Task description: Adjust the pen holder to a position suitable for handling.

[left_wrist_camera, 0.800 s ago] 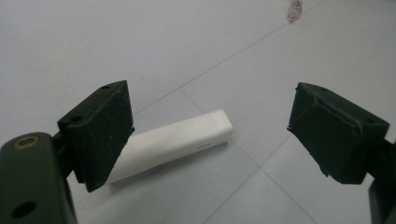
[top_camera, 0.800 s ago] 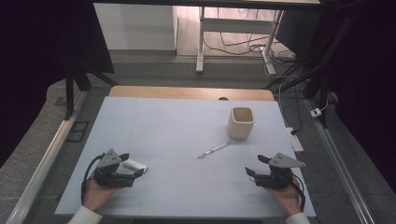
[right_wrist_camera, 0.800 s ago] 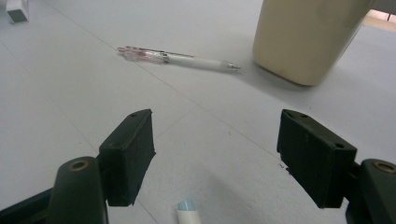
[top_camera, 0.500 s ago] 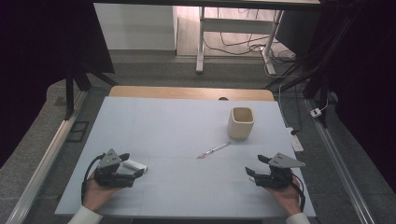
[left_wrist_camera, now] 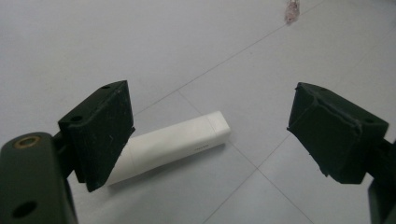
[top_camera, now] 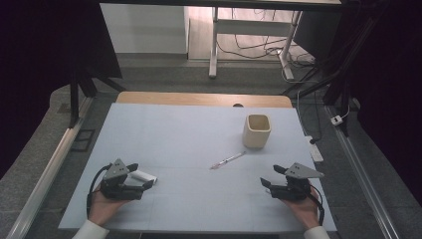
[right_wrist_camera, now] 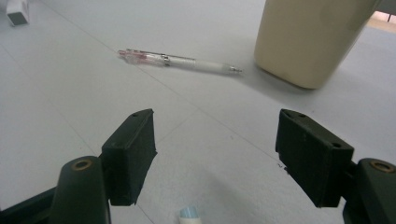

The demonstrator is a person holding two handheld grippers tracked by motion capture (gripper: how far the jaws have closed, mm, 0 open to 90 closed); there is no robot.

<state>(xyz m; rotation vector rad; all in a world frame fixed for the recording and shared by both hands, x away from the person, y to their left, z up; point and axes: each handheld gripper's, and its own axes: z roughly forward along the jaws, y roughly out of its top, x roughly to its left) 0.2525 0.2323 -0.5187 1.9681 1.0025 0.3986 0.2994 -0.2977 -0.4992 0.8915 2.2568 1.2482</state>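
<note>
A white rectangular bar (top_camera: 147,176) lies flat on the pale blue table mat (top_camera: 189,134) at the front left. My left gripper (top_camera: 141,176) rests around it, open. In the left gripper view the bar (left_wrist_camera: 177,142) lies nearer the left jaw and runs behind it, clear of the right jaw, with the left gripper (left_wrist_camera: 210,127) wide apart. My right gripper (top_camera: 271,176) sits at the front right, open with nothing between its fingers. A clear pen (top_camera: 227,160) with a pink end lies mid-table. A cream square cup (top_camera: 257,131) stands upright behind it.
In the right gripper view the pen (right_wrist_camera: 180,60) lies ahead of the right gripper (right_wrist_camera: 215,149), the cup (right_wrist_camera: 313,37) to its right. A small pale blue-tipped thing (right_wrist_camera: 189,215) sits at the bottom edge. A wooden strip (top_camera: 199,98) borders the mat's far side.
</note>
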